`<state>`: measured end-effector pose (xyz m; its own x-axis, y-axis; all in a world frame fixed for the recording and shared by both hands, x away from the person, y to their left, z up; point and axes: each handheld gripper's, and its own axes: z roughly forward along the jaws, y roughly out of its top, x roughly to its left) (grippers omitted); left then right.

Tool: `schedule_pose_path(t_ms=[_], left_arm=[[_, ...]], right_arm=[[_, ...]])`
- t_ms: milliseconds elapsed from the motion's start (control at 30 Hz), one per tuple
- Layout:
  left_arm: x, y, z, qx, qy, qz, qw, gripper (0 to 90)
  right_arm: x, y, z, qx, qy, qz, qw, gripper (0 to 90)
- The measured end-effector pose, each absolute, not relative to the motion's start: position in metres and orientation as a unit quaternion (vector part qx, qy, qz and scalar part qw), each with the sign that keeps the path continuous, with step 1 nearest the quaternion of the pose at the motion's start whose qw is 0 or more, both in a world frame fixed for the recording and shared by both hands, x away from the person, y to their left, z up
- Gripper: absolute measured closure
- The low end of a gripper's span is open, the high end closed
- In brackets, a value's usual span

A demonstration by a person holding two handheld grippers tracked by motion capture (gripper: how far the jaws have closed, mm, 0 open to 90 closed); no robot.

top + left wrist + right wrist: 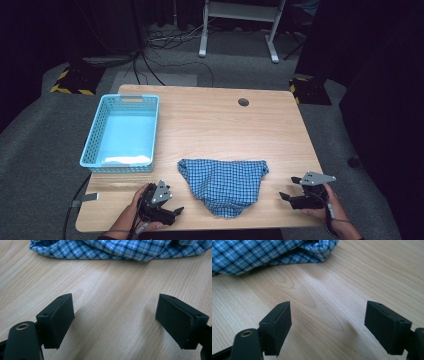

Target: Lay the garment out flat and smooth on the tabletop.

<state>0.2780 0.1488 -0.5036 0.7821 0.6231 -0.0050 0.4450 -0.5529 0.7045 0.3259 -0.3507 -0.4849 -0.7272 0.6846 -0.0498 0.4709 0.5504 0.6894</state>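
My left gripper (172, 211) sits low over the near left part of the table (215, 125), its jaws spread wide with nothing but bare wood between them; in the left gripper view the two black pads (58, 321) stand far apart above the grain, and the edge of the blue checked cloth (105, 250) lies beyond them, clear of both pads. My right gripper (287, 196) is at the near right side, held in the right hand (327, 207), and its jaws are just as wide and just as empty; in the right gripper view the pads (277, 327) frame plain wood, with a folded corner of the same cloth (262, 255) farther off toward the upper left, not touching them. From the high view I see the cloth (222, 182) lying flat and a little rumpled on the near middle of the table, between the two grippers and apart from each. Beyond the left gripper, on the left side of the table, stands a light blue plastic basket (92, 135), near the cloth's left edge but not touching it. A small round hole (243, 102) shows in the table's far side
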Motion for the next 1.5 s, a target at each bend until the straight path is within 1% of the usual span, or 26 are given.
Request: schedule_pose_path(t_ms=[100, 300, 1067, 1500], left_arm=[[0.278, 0.149, -0.504, 0.872, 0.306, 0.124, 0.361, 15.2], [0.278, 0.149, -0.504, 0.872, 0.304, 0.124, 0.362, 15.3], [0.278, 0.149, -0.504, 0.872, 0.306, 0.124, 0.362, 15.2], [0.278, 0.149, -0.504, 0.872, 0.306, 0.124, 0.362, 15.2]], right_arm=[[0.325, -0.349, -0.48, 0.331, 0.87, 0.326, 0.165, 21.6], [0.322, -0.345, -0.47, 0.319, 0.868, 0.34, 0.172, 21.9], [0.319, -0.321, -0.46, 0.29, 0.876, 0.348, 0.164, 22.1], [0.315, -0.289, -0.456, 0.244, 0.893, 0.345, 0.158, 22.1]])
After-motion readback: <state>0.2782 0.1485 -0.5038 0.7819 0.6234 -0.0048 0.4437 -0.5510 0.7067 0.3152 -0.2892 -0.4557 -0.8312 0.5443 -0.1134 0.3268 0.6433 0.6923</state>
